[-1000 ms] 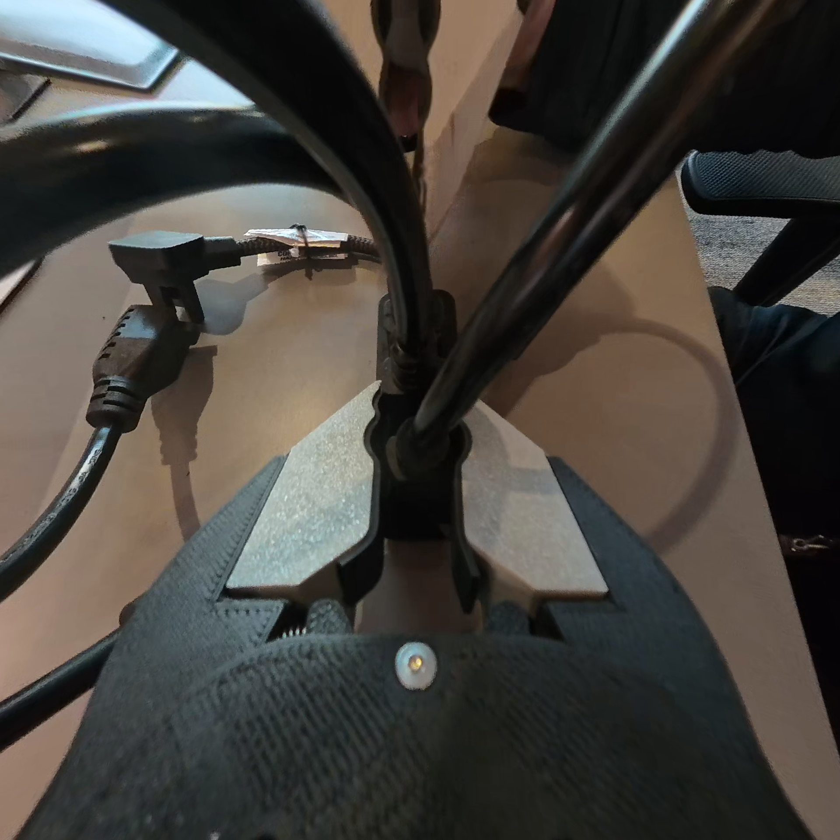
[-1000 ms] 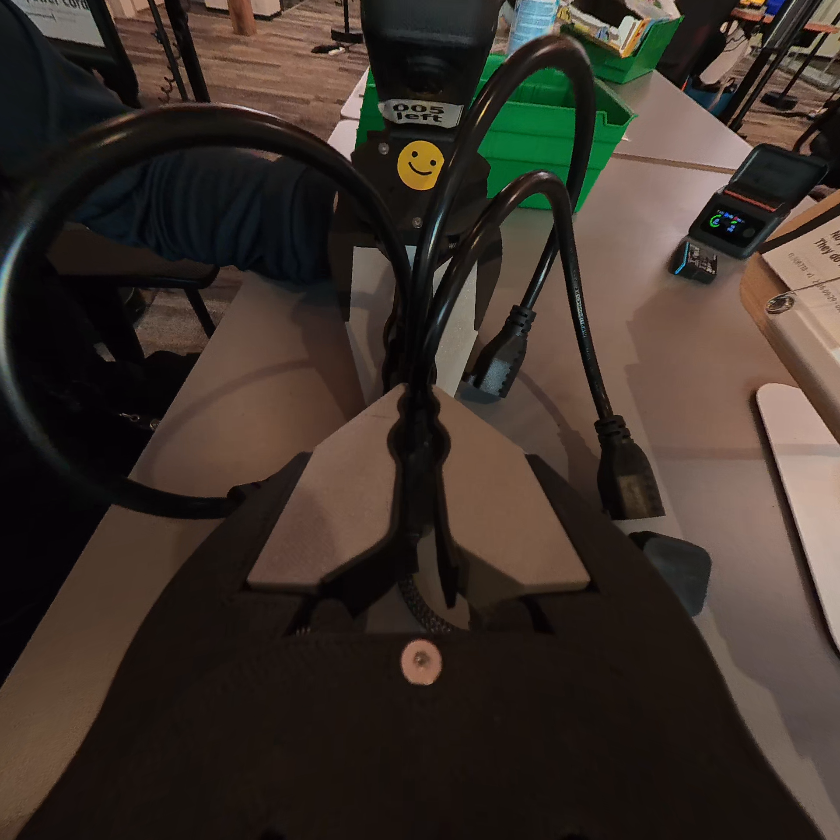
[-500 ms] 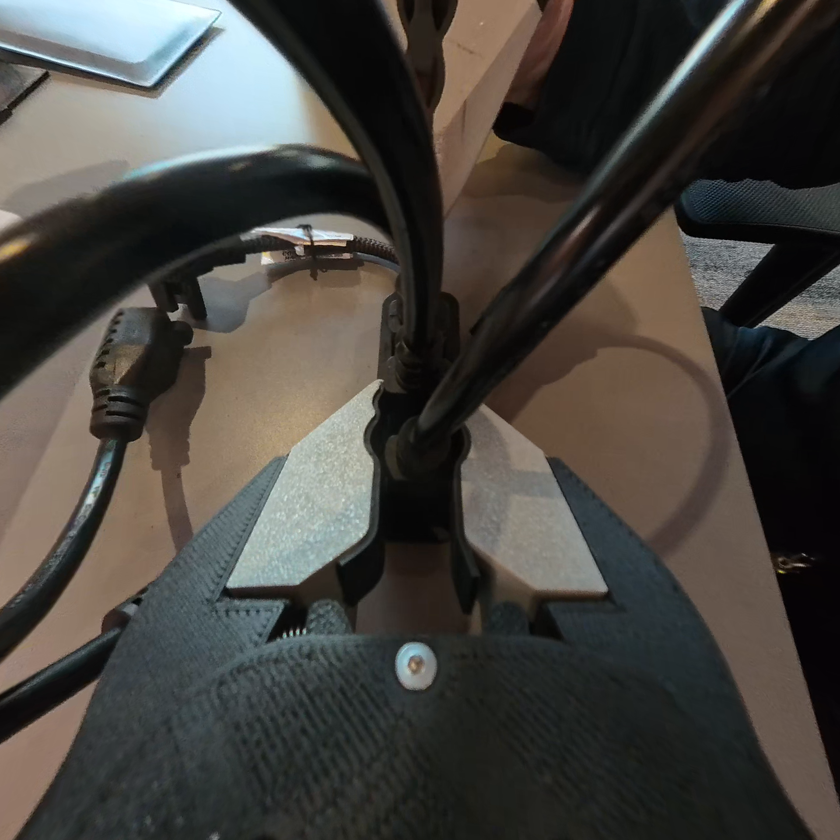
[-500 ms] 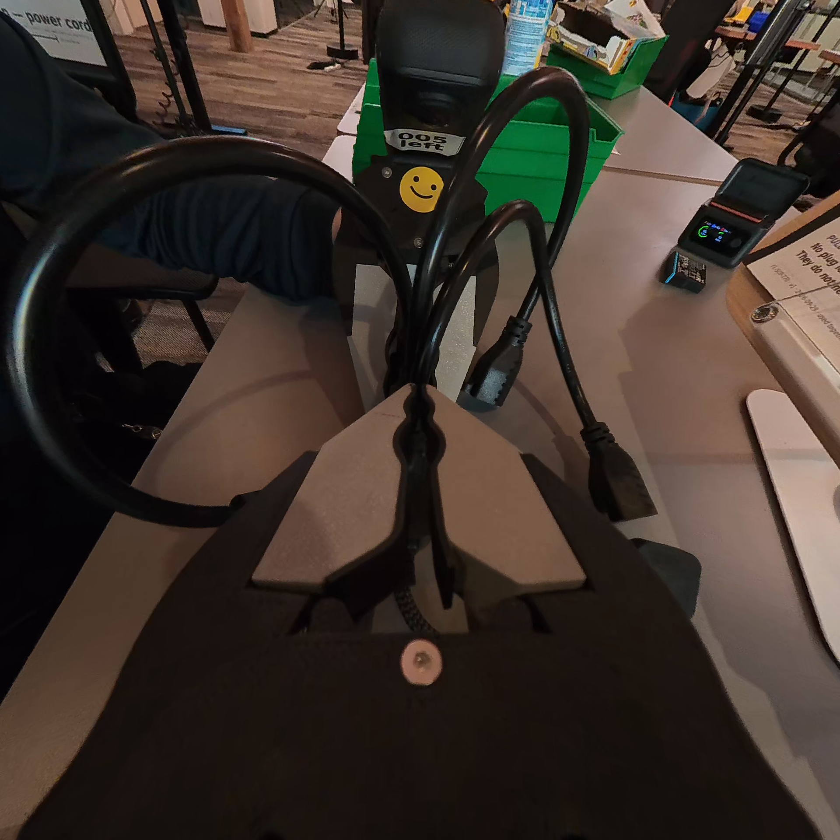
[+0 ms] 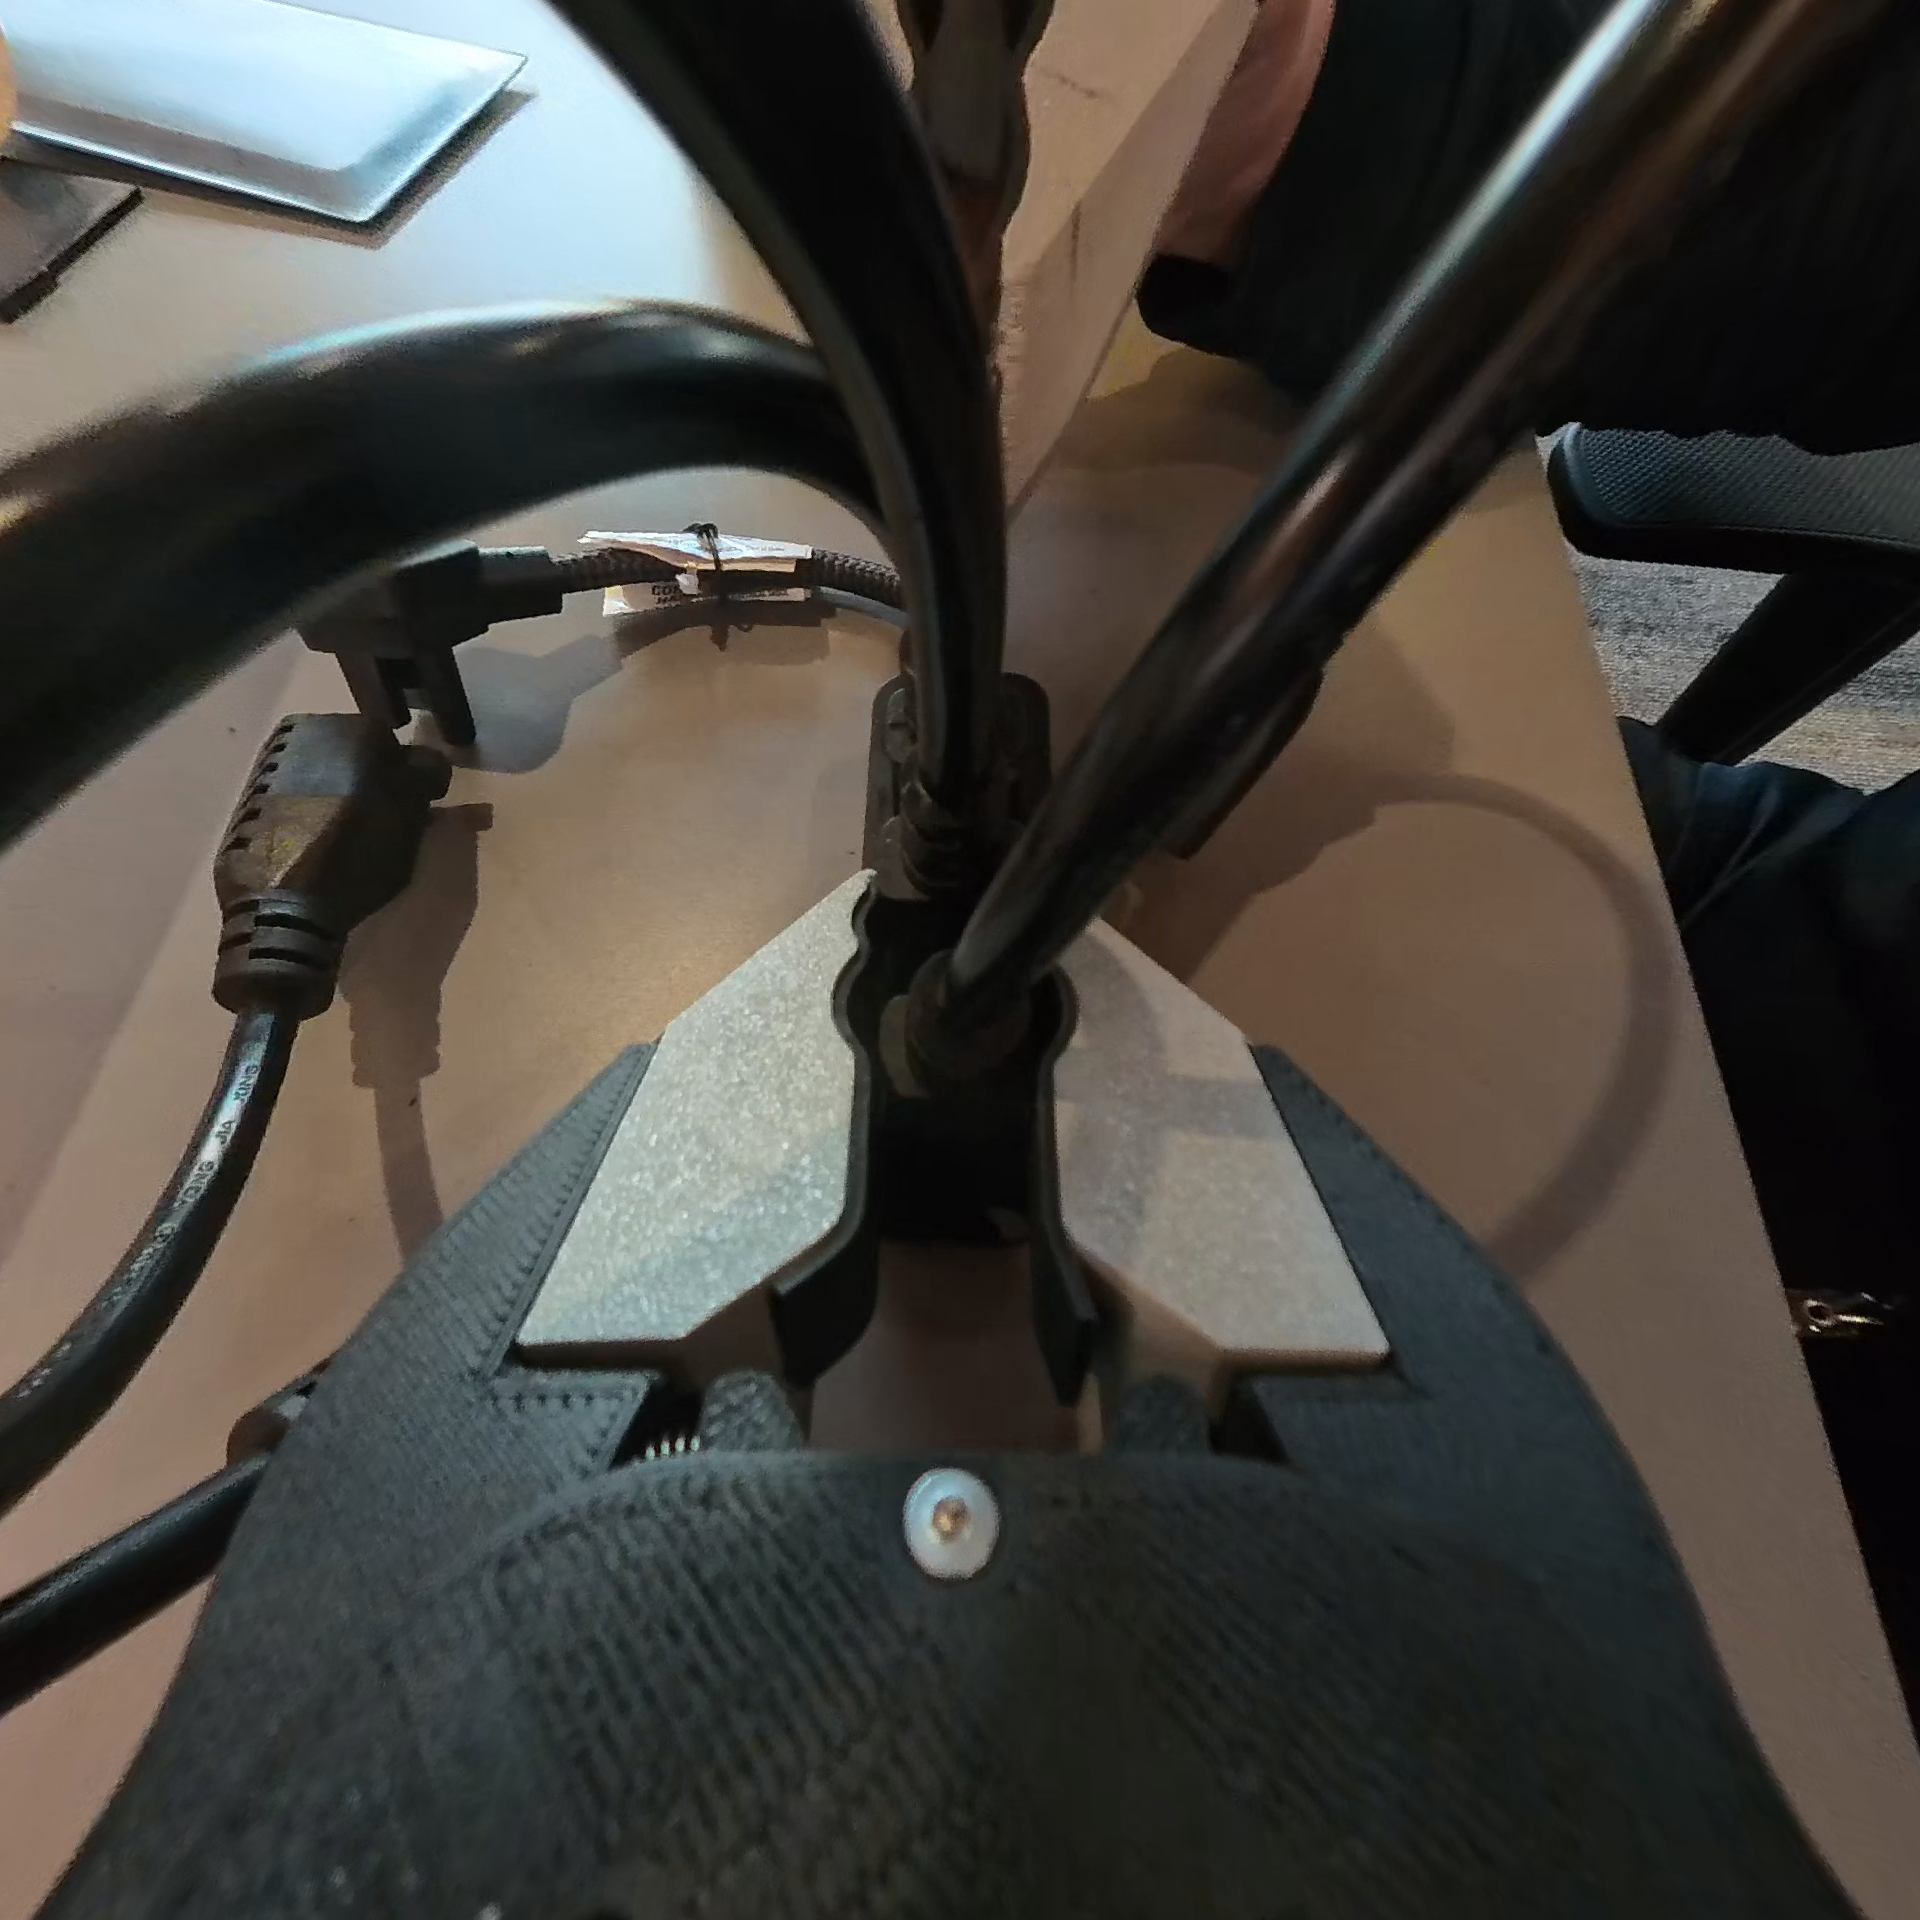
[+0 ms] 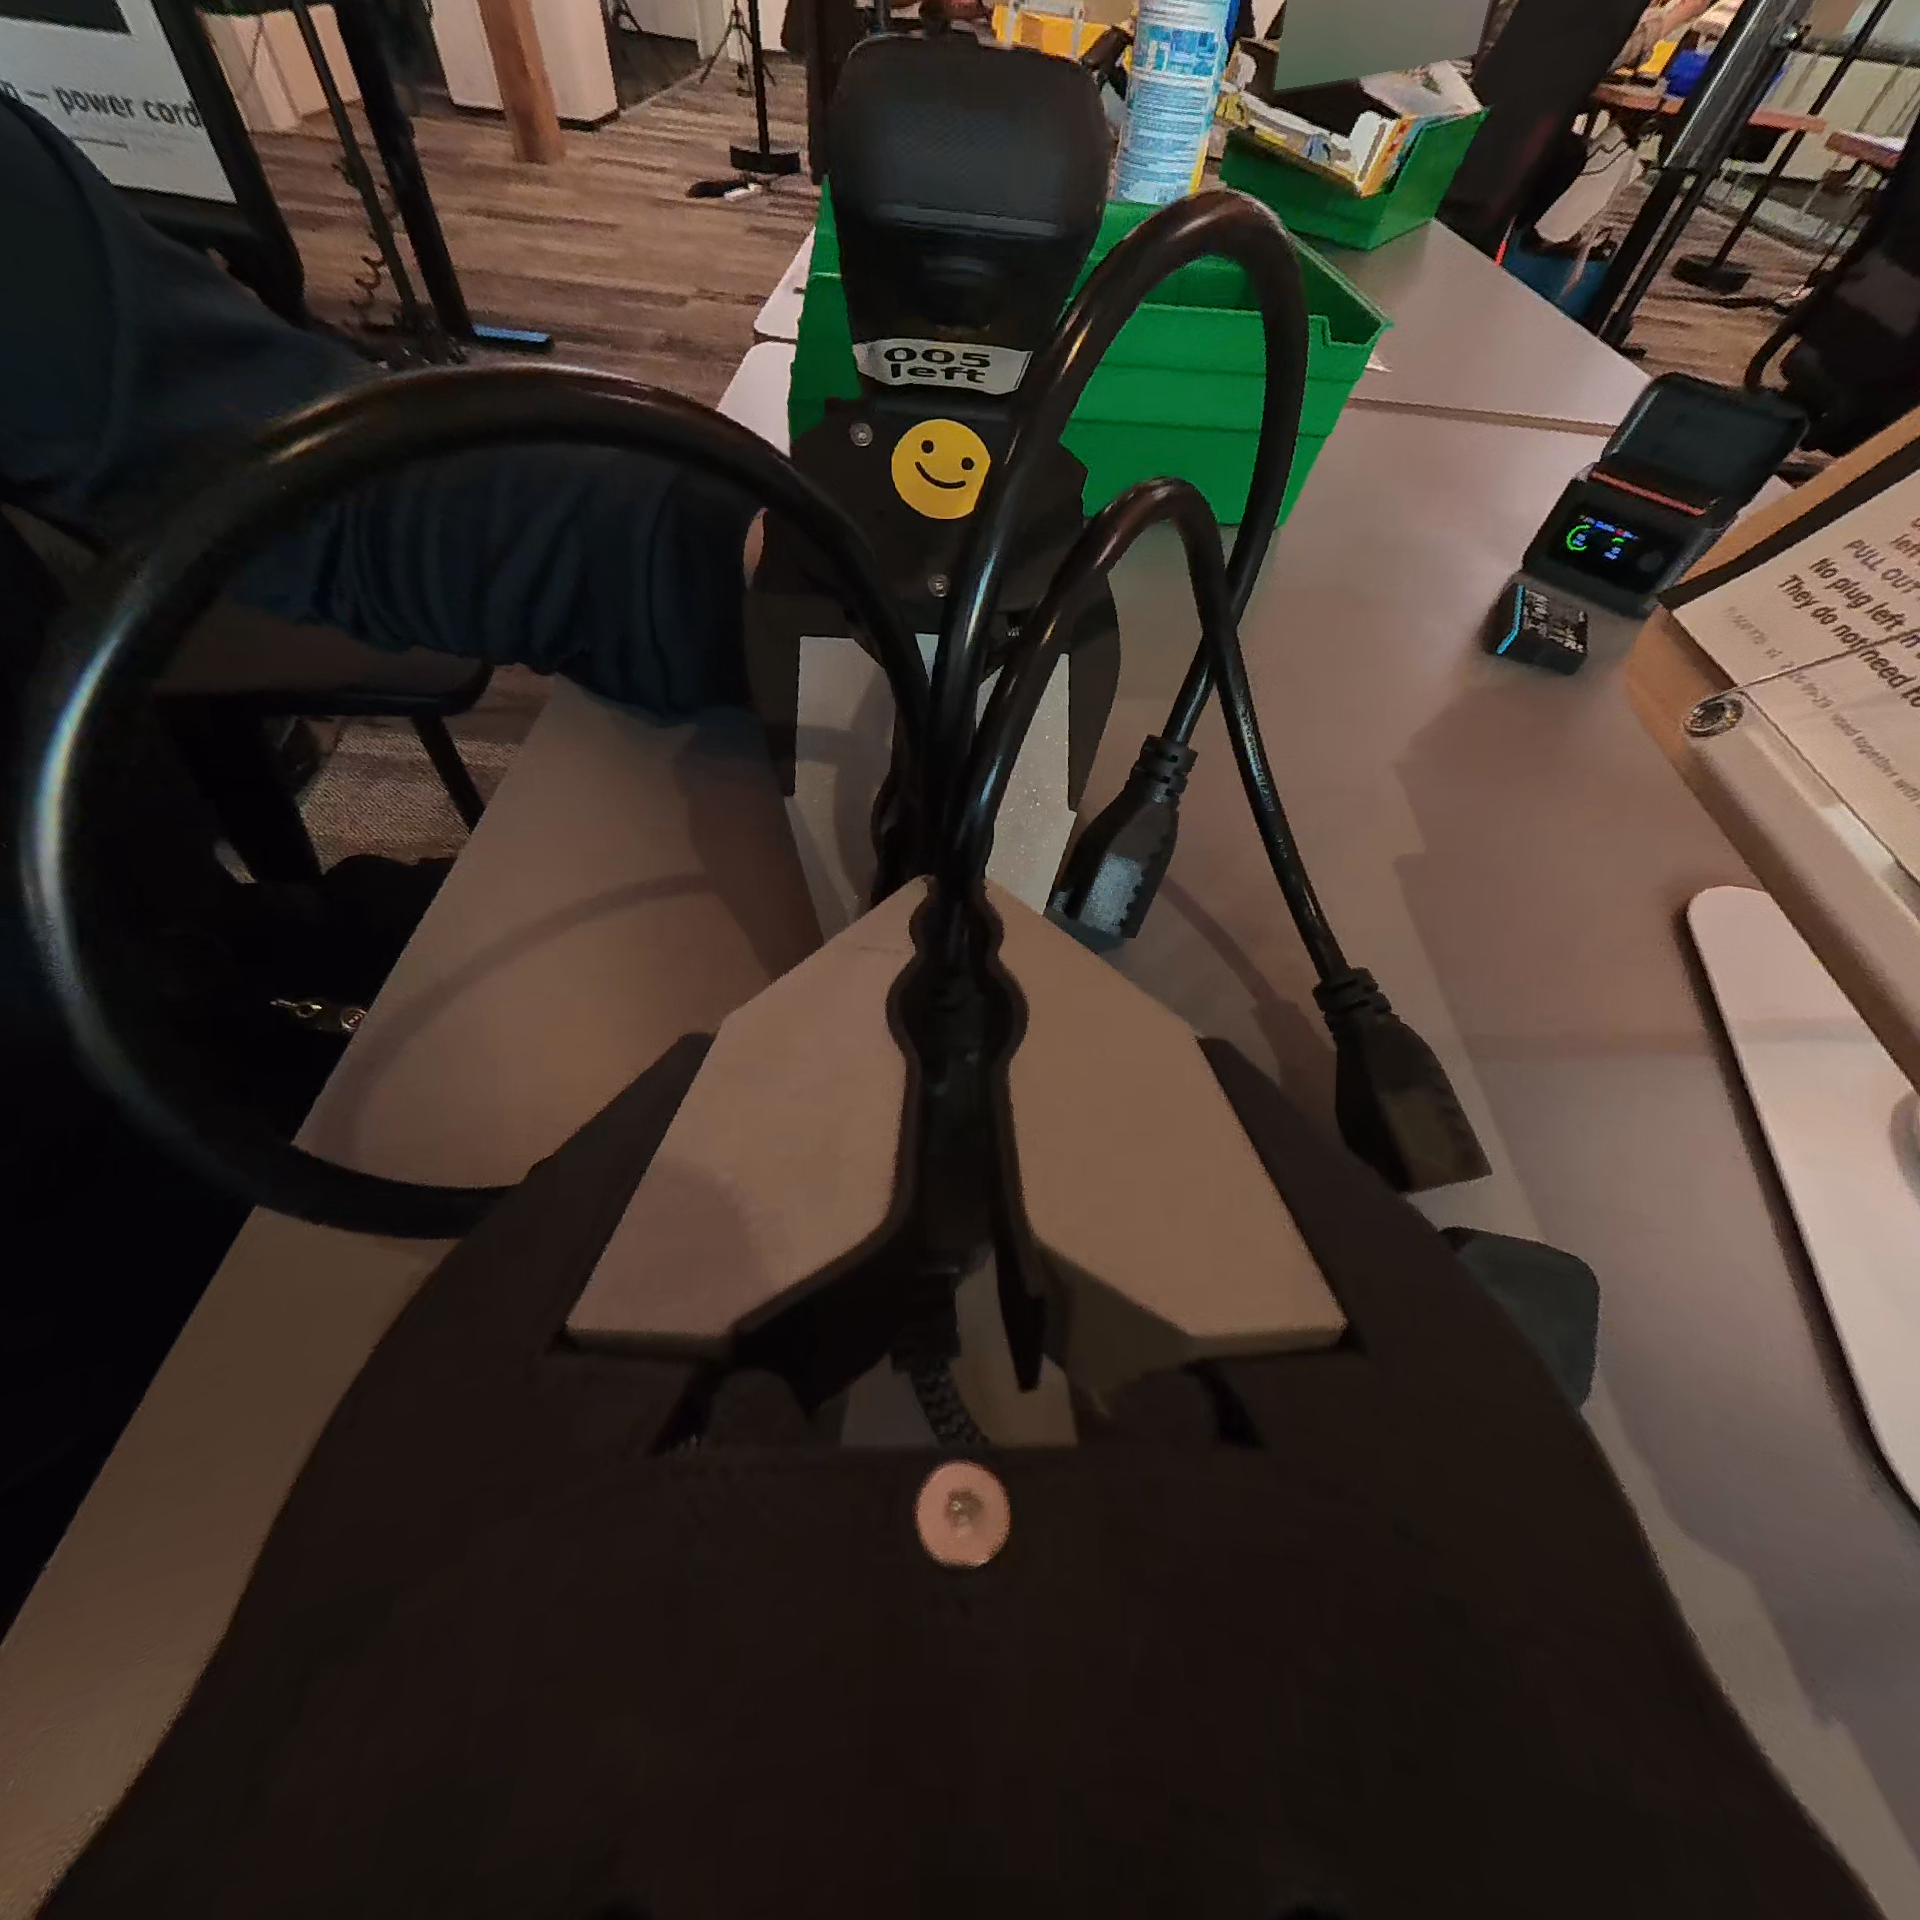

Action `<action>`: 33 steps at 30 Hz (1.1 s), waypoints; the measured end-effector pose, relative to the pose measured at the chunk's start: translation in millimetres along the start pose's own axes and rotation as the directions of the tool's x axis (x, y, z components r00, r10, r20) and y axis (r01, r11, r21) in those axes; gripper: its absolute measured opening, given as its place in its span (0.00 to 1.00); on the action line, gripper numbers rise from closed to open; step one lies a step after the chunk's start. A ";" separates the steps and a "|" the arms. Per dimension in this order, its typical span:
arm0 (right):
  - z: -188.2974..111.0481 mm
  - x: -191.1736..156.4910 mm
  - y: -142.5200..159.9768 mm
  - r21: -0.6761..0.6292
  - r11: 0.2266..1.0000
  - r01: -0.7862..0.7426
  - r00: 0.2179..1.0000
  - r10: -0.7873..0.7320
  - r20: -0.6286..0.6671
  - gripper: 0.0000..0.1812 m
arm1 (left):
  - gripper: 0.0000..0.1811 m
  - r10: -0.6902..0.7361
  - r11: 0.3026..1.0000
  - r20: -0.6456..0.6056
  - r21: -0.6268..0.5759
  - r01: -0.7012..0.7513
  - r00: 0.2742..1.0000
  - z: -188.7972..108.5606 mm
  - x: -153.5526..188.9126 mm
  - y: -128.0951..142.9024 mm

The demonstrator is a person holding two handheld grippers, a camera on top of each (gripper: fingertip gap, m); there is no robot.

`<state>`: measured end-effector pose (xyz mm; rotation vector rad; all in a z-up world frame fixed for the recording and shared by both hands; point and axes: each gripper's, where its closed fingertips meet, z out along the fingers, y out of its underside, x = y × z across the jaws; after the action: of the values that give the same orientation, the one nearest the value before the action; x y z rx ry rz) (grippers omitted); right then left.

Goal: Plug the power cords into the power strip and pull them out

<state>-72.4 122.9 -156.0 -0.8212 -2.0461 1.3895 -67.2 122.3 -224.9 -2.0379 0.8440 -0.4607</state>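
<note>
Evidently mid-task, both the left tool (image 5: 956, 1049) and right tool (image 6: 961, 997) clamp the plugged power strip (image 5: 961, 758); next, regrip one plug to pull.

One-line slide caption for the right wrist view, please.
Right gripper shut on a black power strip whose black cords loop above the grey table, facing the left gripper.

The left gripper (image 5: 951, 997) was held low, its fingers closed tight. The right gripper (image 6: 961, 997) was pointed straight towards it, likewise clamped shut.
</note>
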 end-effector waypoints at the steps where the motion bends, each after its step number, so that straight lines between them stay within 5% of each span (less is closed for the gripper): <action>1: -0.5 -0.1 0.2 -0.004 1.000 0.007 1.000 -0.007 -0.001 0.01 | 0.14 0.000 1.000 0.000 0.000 0.000 1.000 0.3 -0.1 0.0; 4: -2.3 0.1 0.5 -0.002 0.999 -0.033 0.999 0.033 0.022 0.02 | 0.14 0.001 1.000 0.002 0.004 -0.001 1.000 1.8 0.0 -0.6; 7: 1.2 -1.4 2.7 -0.011 0.996 -0.090 0.994 0.091 0.054 0.14 | 0.14 0.004 1.000 0.005 0.006 -0.004 1.000 2.3 0.1 -0.9; 9: 3.9 -1.2 6.0 -0.037 0.998 -0.044 0.999 0.046 0.029 0.03 | 0.14 0.004 1.000 0.005 0.005 -0.004 1.000 2.3 0.0 -0.8; 18: 15.5 -0.9 15.2 -0.116 0.993 0.021 0.999 -0.025 -0.028 0.04 | 0.14 0.004 1.000 0.005 0.010 -0.004 1.000 2.8 0.0 -1.0; 33: 18.5 6.7 12.5 -0.037 0.989 -0.140 0.990 0.140 0.002 0.04 | 0.14 -0.066 0.998 0.013 0.007 0.066 0.998 -0.5 -5.2 0.6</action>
<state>-87.8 120.0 -173.2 -0.9950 -2.0576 1.4327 -71.4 125.4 -225.2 -2.0653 0.7683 -0.4851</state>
